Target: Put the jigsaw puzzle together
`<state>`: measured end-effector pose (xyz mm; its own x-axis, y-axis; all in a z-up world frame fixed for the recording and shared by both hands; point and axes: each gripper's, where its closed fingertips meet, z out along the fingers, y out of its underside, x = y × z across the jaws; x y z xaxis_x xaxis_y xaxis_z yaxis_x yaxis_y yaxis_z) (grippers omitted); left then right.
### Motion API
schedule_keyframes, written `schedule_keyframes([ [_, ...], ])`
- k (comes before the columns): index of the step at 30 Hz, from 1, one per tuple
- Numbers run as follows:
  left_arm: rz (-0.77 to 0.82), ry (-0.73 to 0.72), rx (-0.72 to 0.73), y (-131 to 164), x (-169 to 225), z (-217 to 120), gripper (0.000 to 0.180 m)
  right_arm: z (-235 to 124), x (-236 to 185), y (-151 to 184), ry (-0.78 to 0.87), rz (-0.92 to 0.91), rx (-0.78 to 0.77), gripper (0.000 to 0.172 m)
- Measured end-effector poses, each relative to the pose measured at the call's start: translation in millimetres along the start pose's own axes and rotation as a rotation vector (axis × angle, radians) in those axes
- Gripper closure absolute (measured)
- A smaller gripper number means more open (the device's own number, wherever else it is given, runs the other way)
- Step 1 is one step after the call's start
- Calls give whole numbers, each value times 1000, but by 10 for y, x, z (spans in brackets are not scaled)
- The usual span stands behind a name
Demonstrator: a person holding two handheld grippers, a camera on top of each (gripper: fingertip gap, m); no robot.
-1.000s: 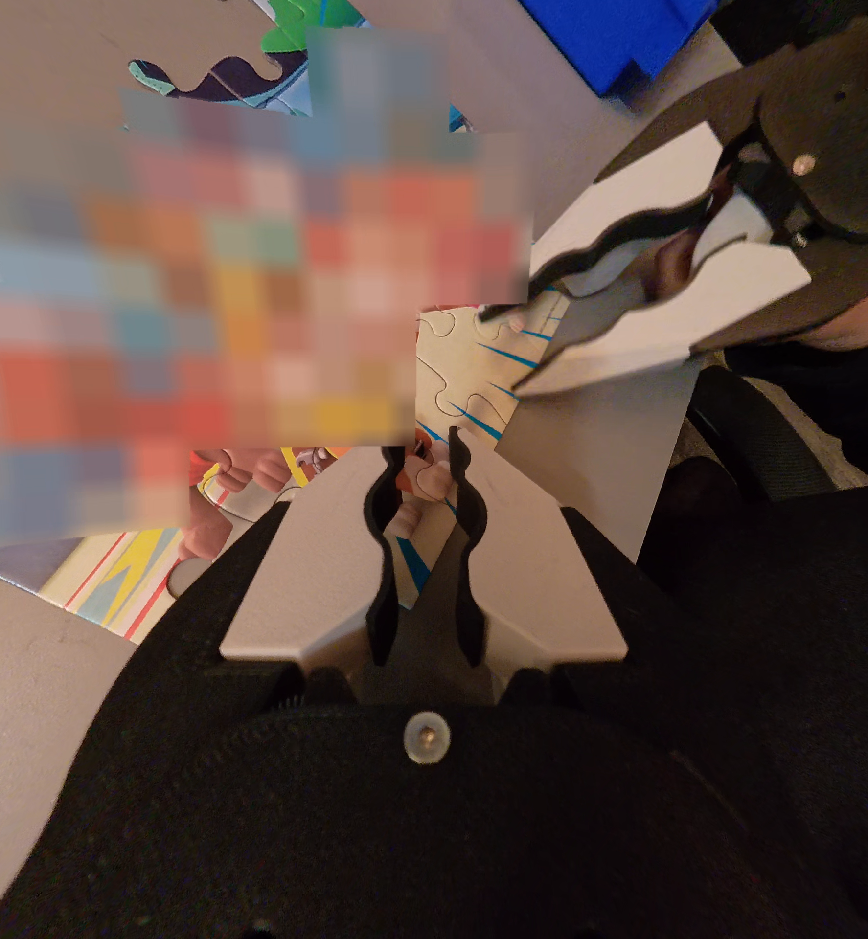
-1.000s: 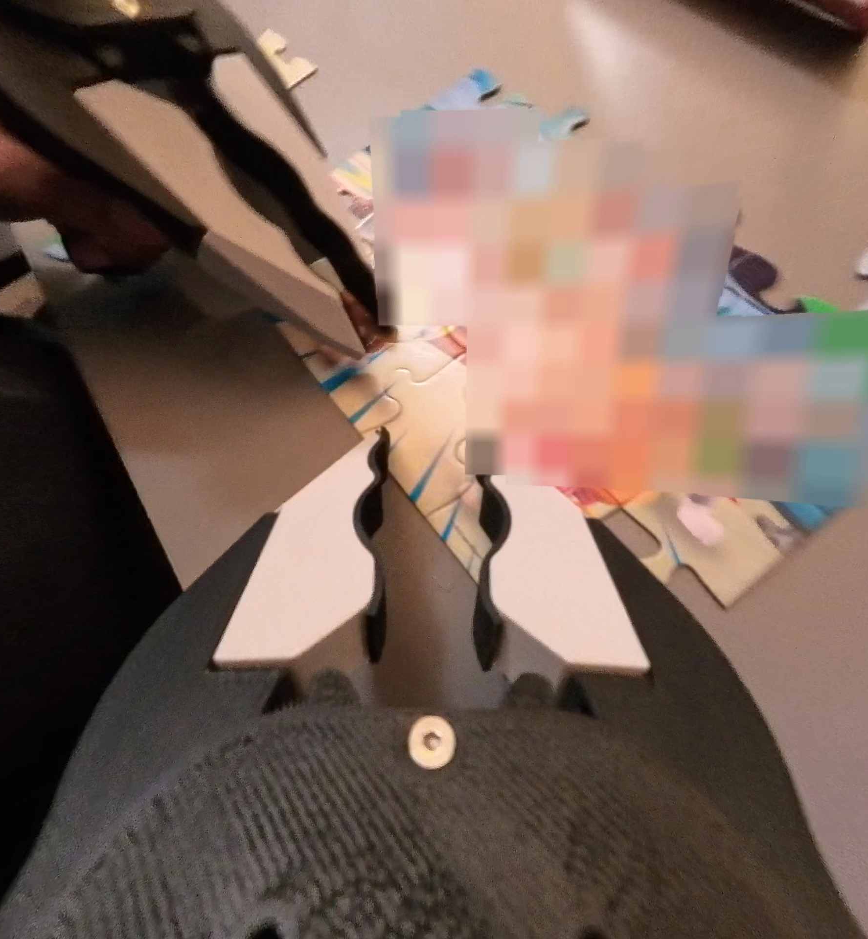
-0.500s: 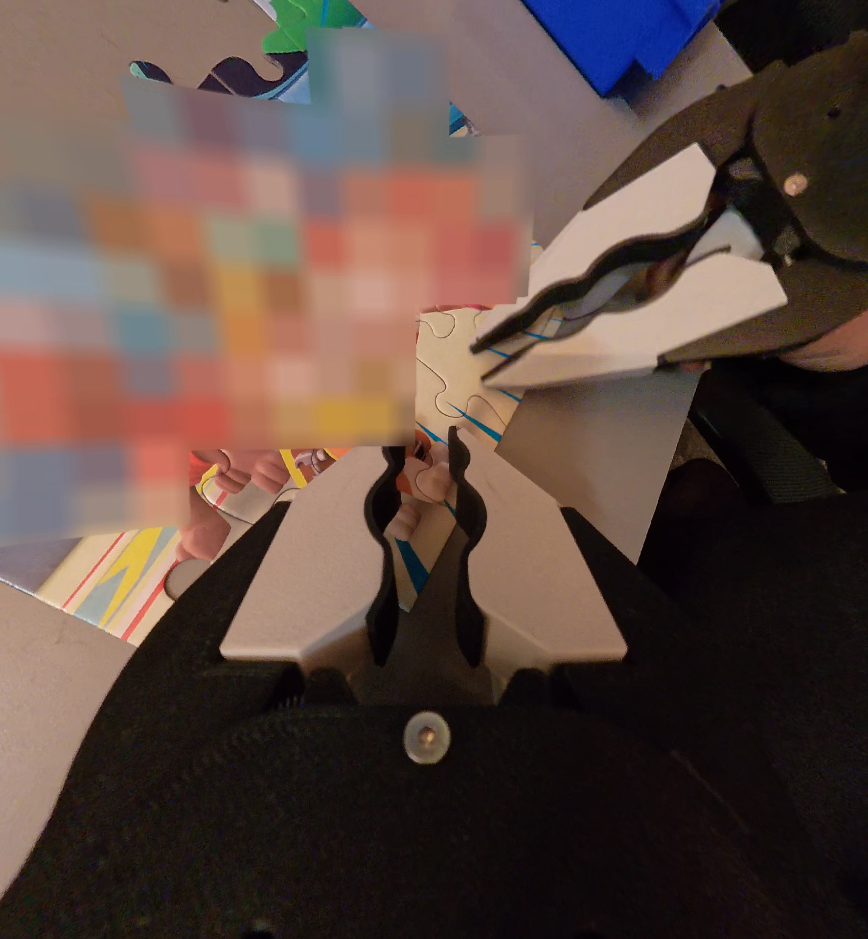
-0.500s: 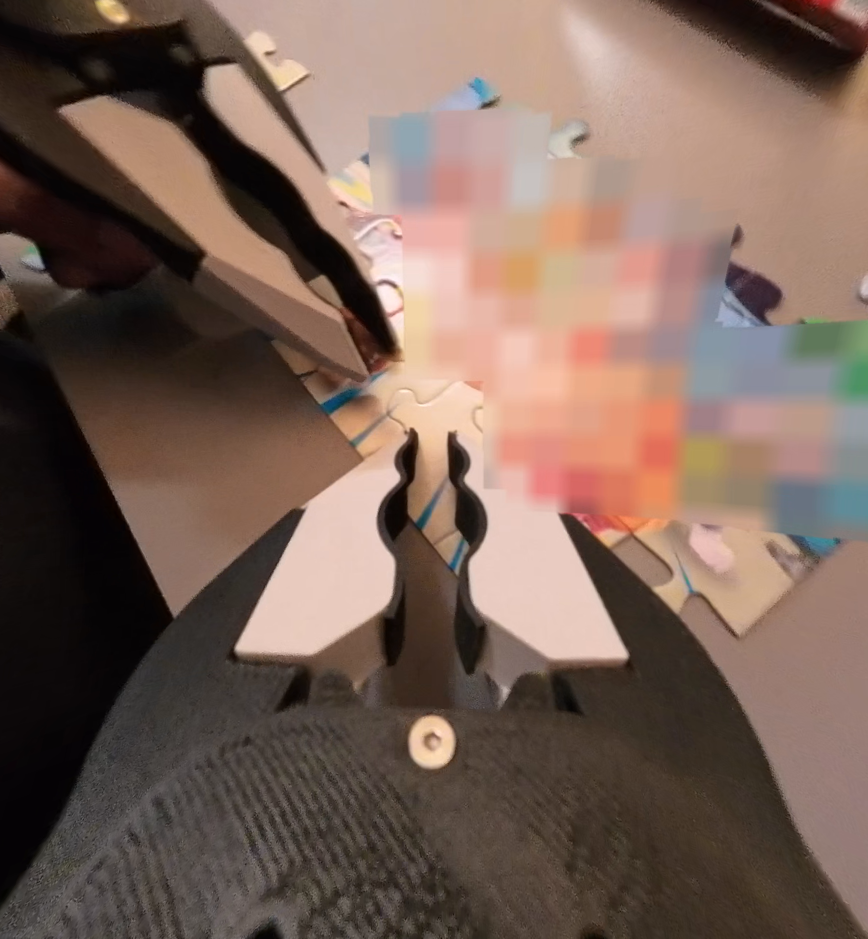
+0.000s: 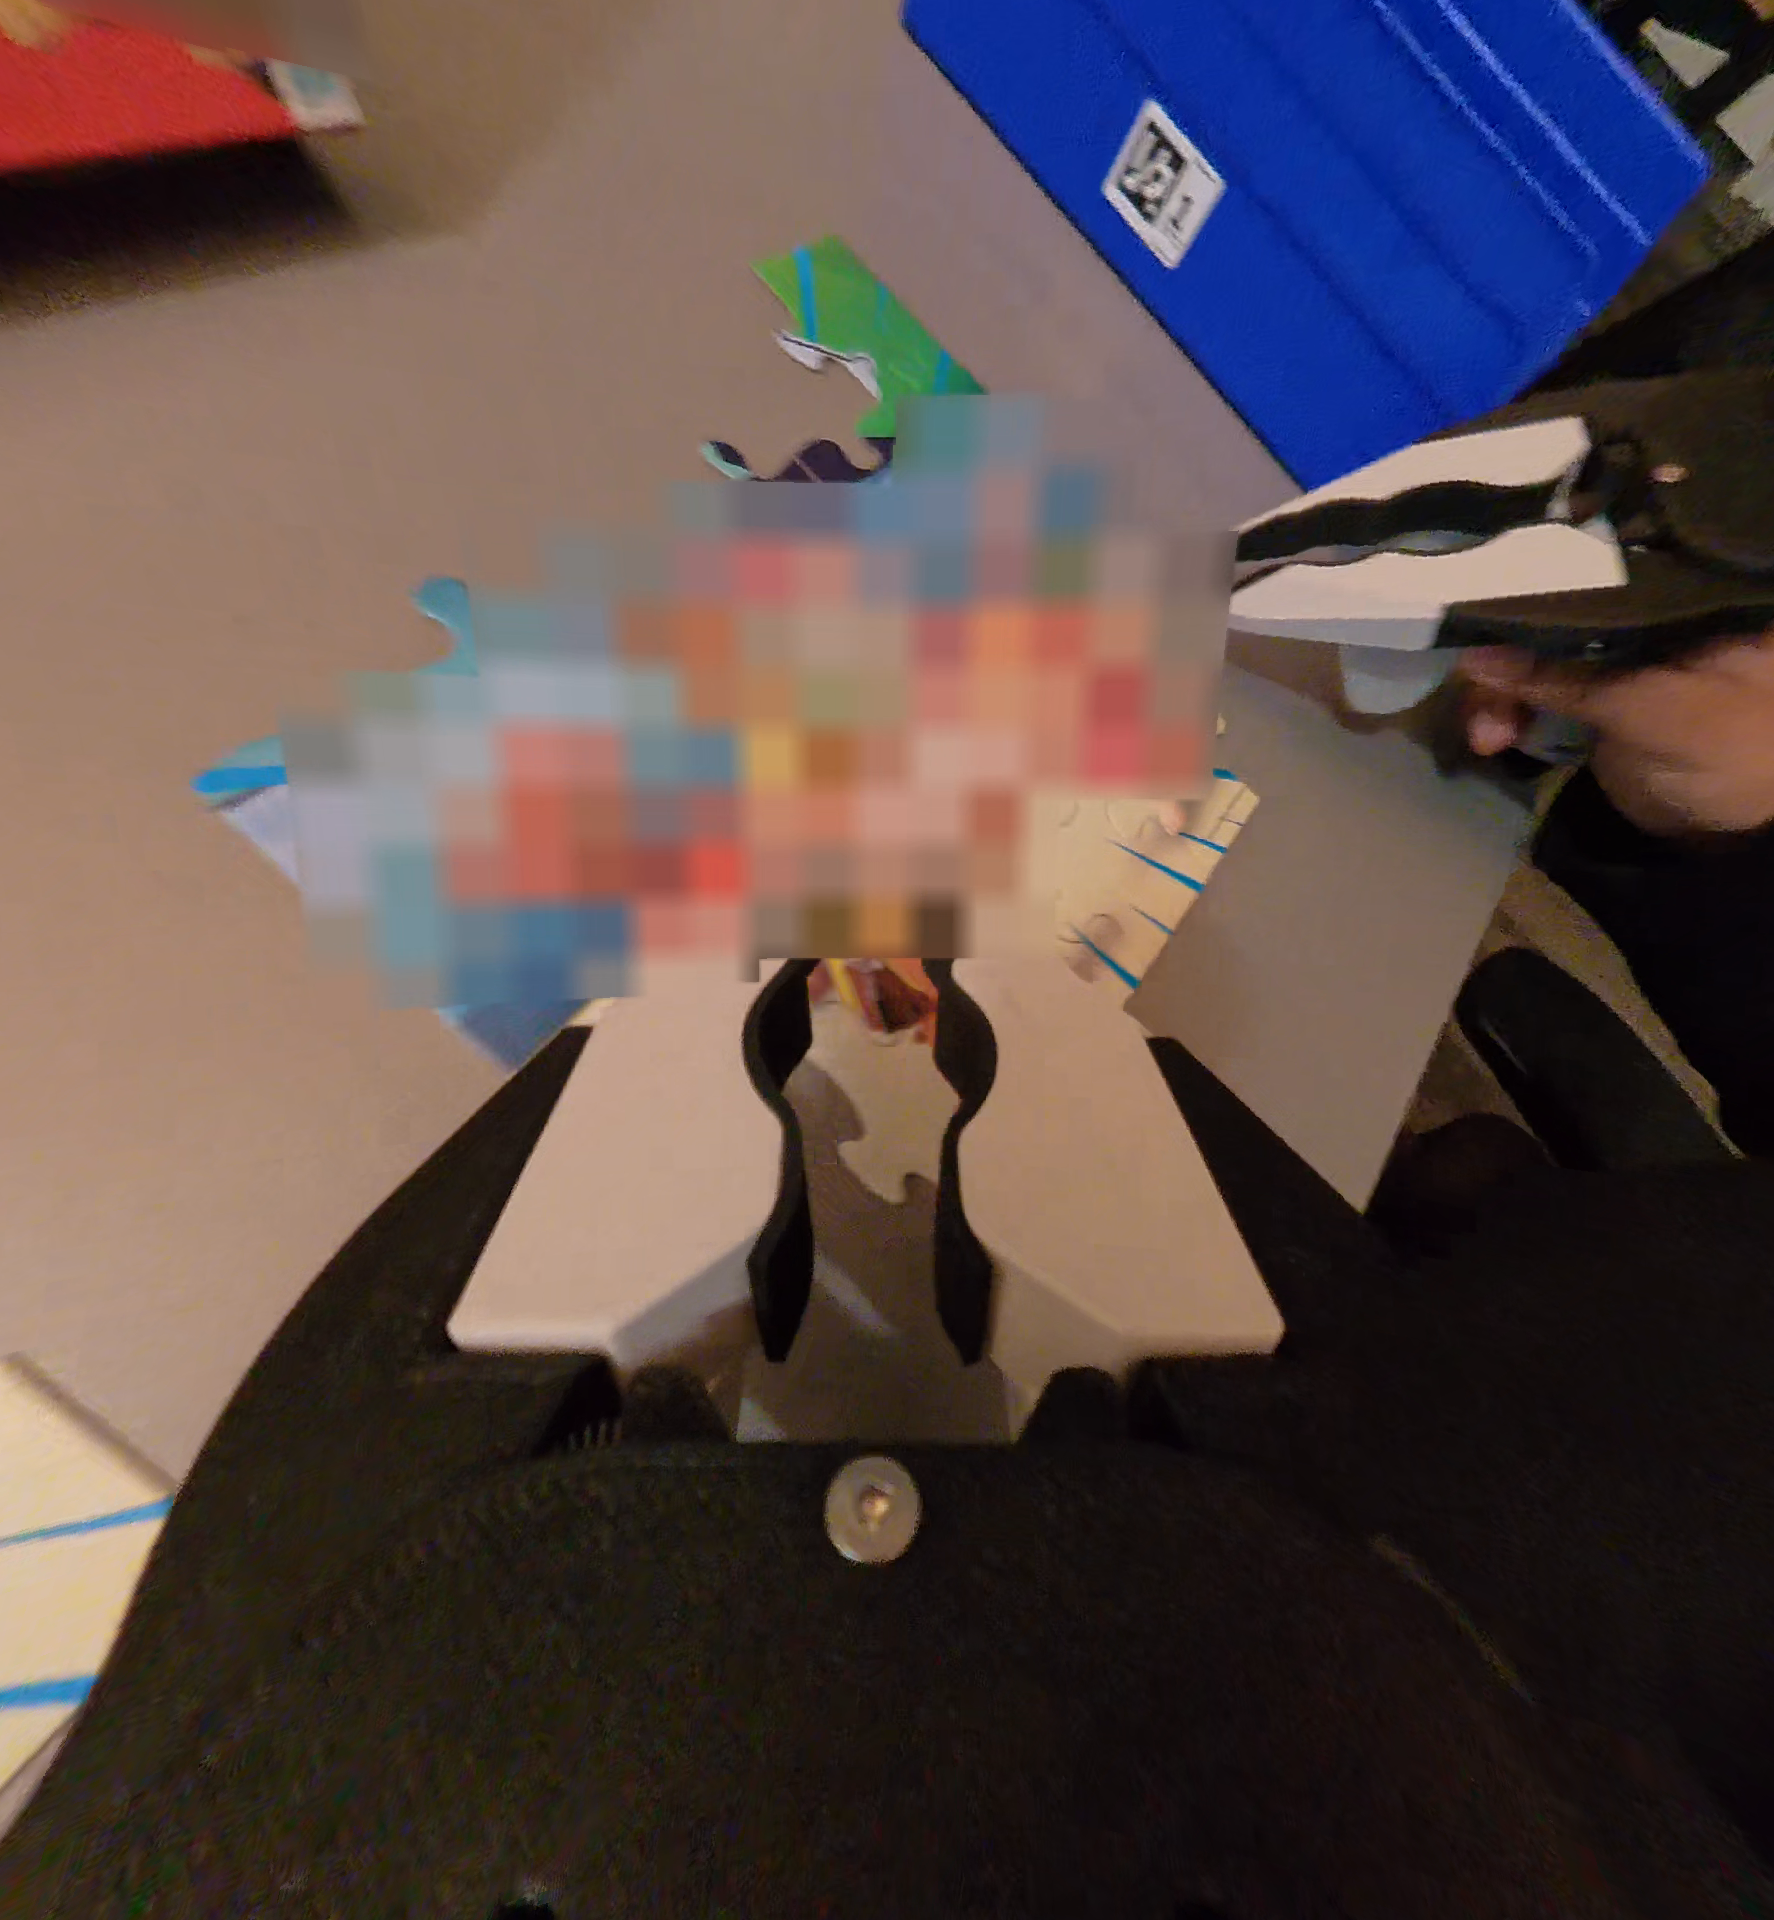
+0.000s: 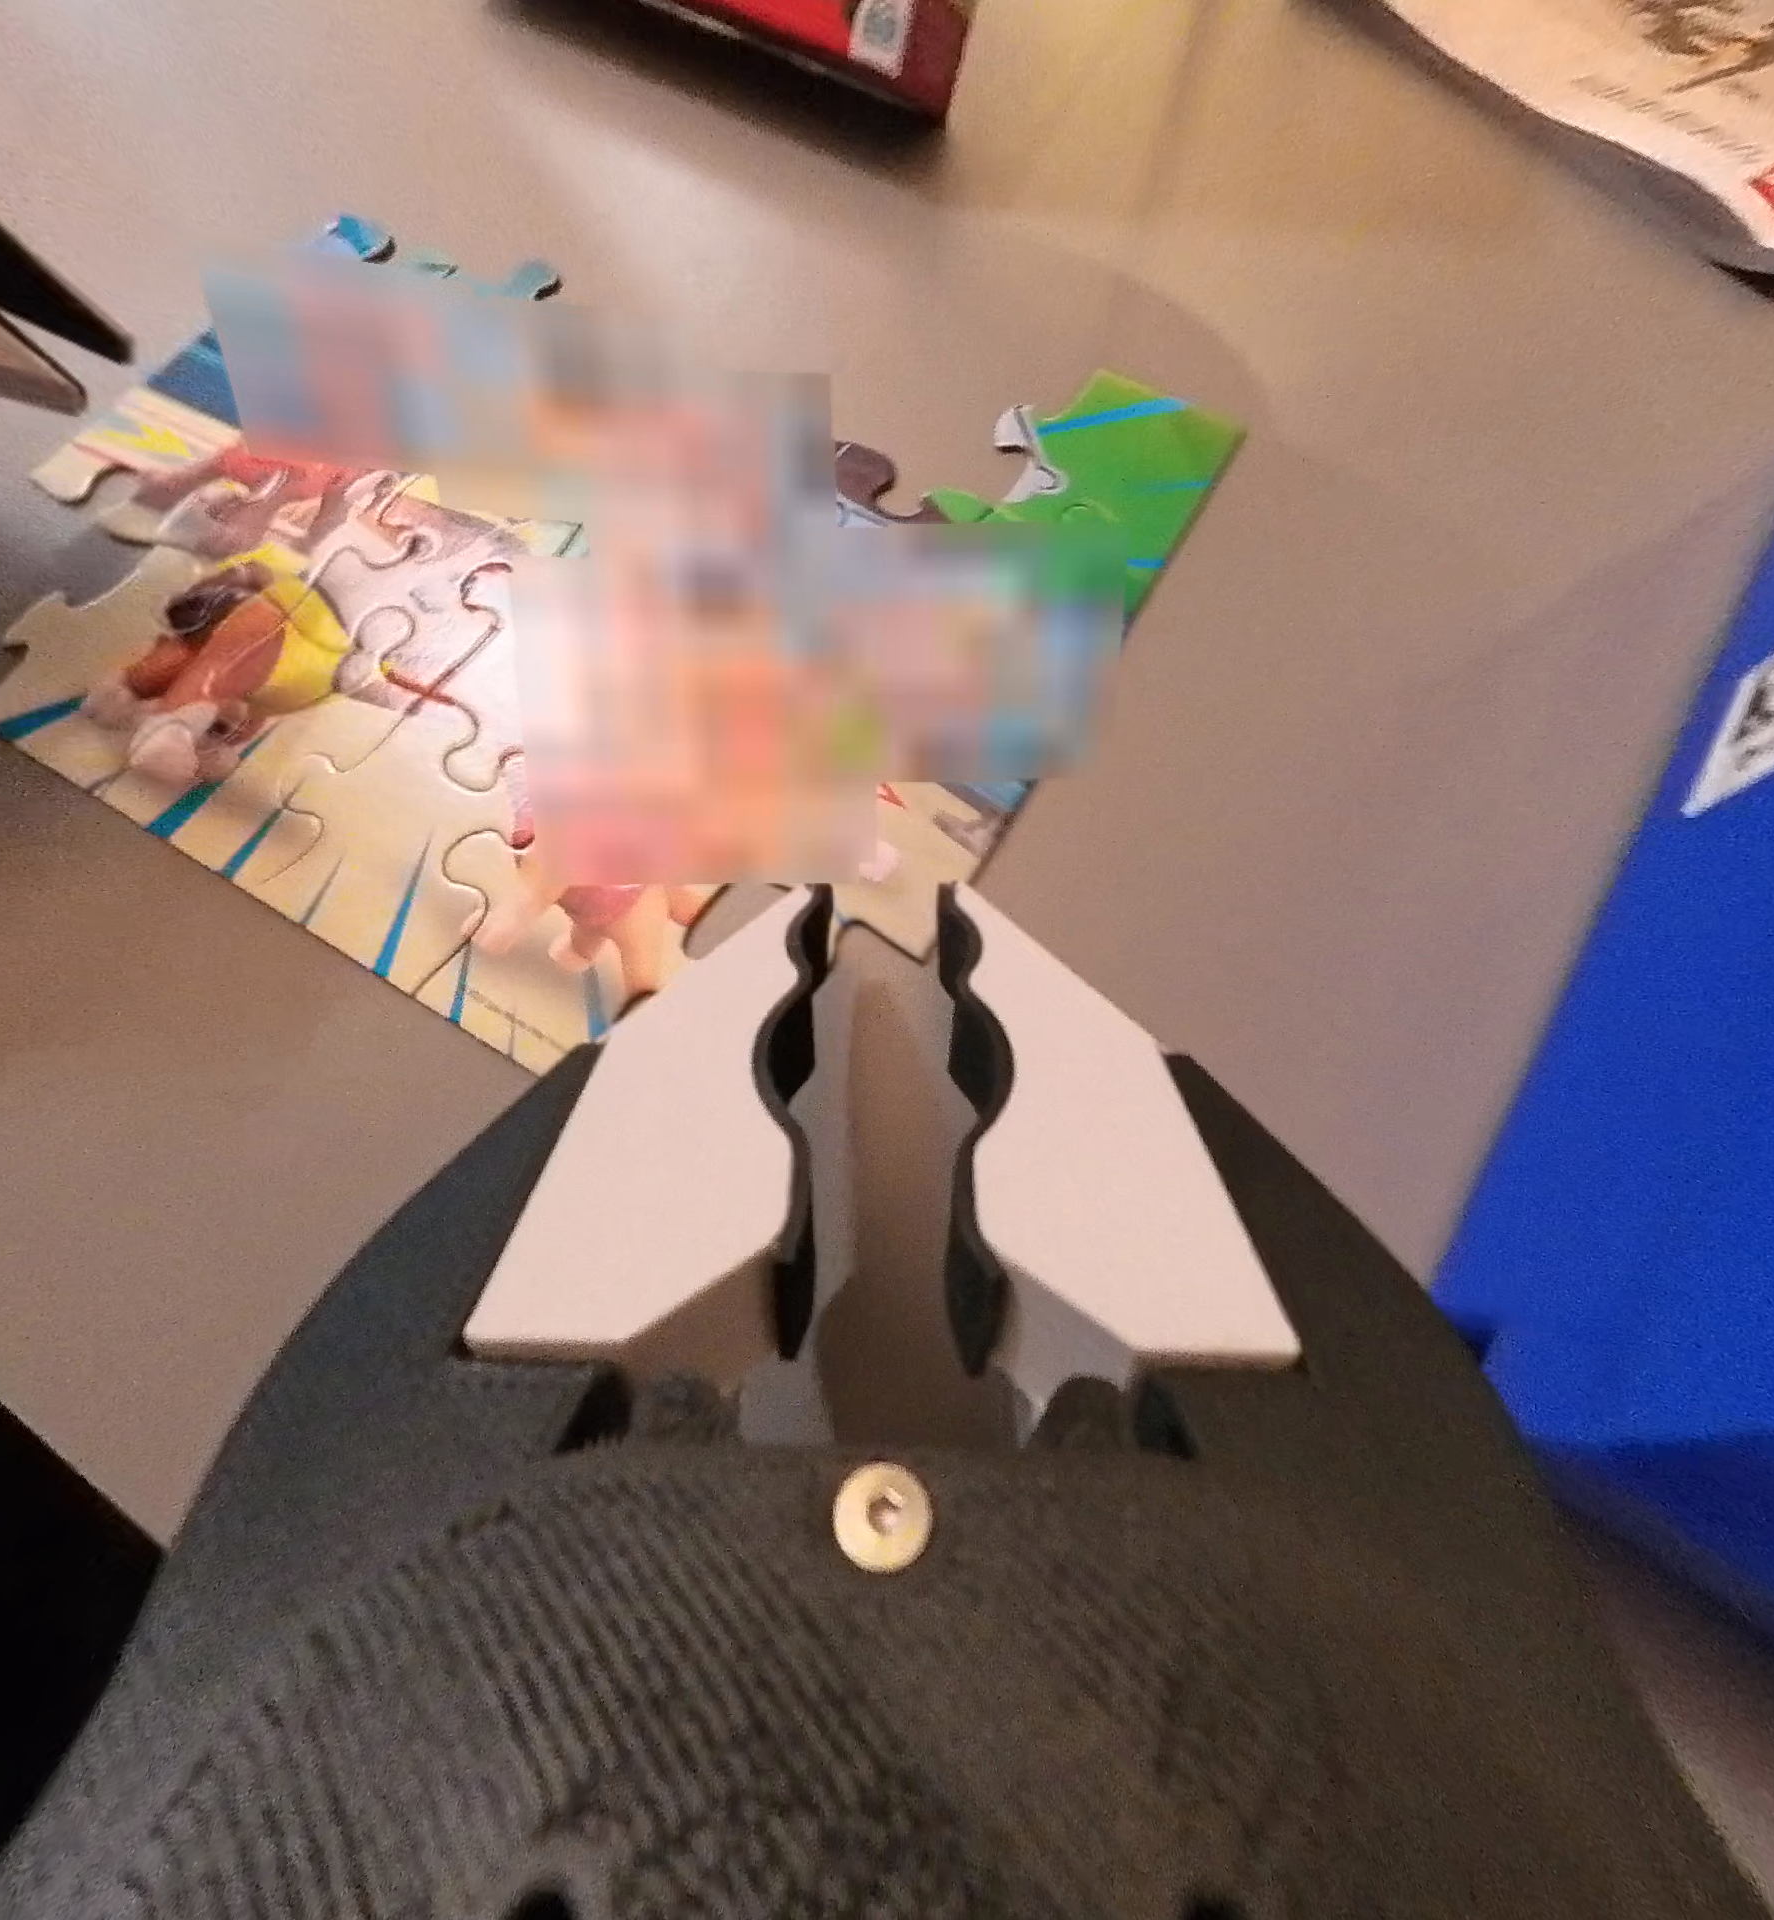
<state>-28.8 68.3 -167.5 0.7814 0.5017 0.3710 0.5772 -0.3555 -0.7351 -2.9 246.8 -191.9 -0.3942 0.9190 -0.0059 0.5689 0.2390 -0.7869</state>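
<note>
Grey tabletop (image 5: 187,520) carries a half-assembled cardboard jigsaw (image 6: 343,810), its picture bright with cartoon colours. It lies flat in the middle, and its green corner piece (image 6: 1122,436) points toward a blue bin (image 6: 1693,1039). A red box (image 5: 83,104) sits at the far edge.

A second ago both grippers crowded the near pale corner of the jigsaw, tips almost touching the pieces. Now both have drawn back. The left gripper (image 5: 867,987) has risen and pulled away, so its view takes in nearly the whole jigsaw, the bin and the red box. Its fingers stand slightly apart, much as before. Between them only the jigsaw's knobbed edge and bare tabletop show below, with nothing pinched.

The right gripper (image 6: 878,914) has swung off that corner toward the bin side and now hovers just short of the jigsaw's near edge. Its fingers were wide a second ago and then narrowed. They now stand a little apart again, with tabletop and a sliver of pale jigsaw visible through the gap. They hold nothing.

Every visible piece lies on the tabletop, joined into the picture, and neither gripper touches the jigsaw.
</note>
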Motion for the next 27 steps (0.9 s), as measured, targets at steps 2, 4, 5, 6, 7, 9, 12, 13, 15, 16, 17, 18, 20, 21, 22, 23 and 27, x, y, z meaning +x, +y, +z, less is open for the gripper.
schedule_keyframes([
  [2,-4,-47,14,-20,-154,-69,165,-51,63,11,13,33,18,152],
  [4,-19,-86,20,-35,-278,-156,165,-81,95,26,21,56,34,152],
  [5,-30,-103,16,-36,-334,-207,167,-88,95,38,19,66,40,152],
  [6,-34,-117,20,-48,-387,-265,168,-87,85,48,14,75,45,152],
  [7,-36,-138,31,-68,-447,-331,168,-84,71,62,8,80,45,152],
  [9,-41,-188,61,-114,-588,-478,168,-81,57,73,11,68,37,151],
  [12,-51,-252,100,-164,-780,-695,168,-64,44,74,15,53,30,151],
  [13,-53,-273,108,-173,-837,-762,168,-58,39,71,15,51,29,151],
  [15,-54,-312,126,-190,-936,-889,168,-50,34,56,17,50,34,152],
  [16,-54,-329,135,-199,-977,-949,168,-49,31,48,17,49,37,152],
  [17,-53,-345,143,-206,-1014,-1004,168,-48,29,43,19,49,40,152],
  [18,-52,-363,150,-212,-1050,-1059,167,-49,28,36,20,47,43,152],
  [20,-50,-398,163,-224,-1122,-1167,167,-58,24,21,19,41,50,152],
  [21,-51,-414,172,-231,-1155,-1221,166,-65,26,14,18,39,50,152],
  [22,-53,-428,181,-237,-1187,-1274,166,-74,31,4,19,37,49,152],
  [23,-56,-441,188,-239,-1217,-1326,165,-84,40,-10,22,34,50,152],
  [27,-62,-508,205,-203,-1366,-1557,164,-111,34,-97,26,26,69,152],
])
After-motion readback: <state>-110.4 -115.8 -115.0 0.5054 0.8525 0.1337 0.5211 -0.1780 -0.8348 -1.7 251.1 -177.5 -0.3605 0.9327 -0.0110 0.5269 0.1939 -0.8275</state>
